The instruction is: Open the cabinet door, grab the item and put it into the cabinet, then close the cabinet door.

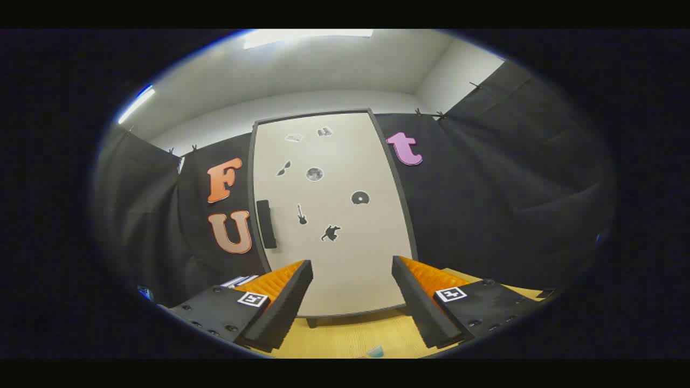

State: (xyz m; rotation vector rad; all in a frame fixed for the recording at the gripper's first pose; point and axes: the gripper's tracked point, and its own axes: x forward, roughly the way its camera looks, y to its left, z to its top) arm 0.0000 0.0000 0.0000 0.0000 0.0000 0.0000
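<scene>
A tall white cabinet (334,215) with a dark frame stands straight ahead, beyond my fingers, on a wooden tabletop (350,337). Its door is closed flat and carries several small dark stickers. A black vertical handle (266,223) sits on the door's left side, above and slightly left of my left fingertip. My gripper (353,272) is open, its fingers spread wide with only the lower part of the door seen between them. A small pale blue item (375,352) peeks in low on the table, nearer to me than the cabinet, mostly cut off.
Black cloth walls flank the cabinet on both sides. A dark cabinet foot (311,322) rests on the tabletop. A white and blue striped object (239,281) lies left of the cabinet base, behind my left finger. White room walls and ceiling lights show above.
</scene>
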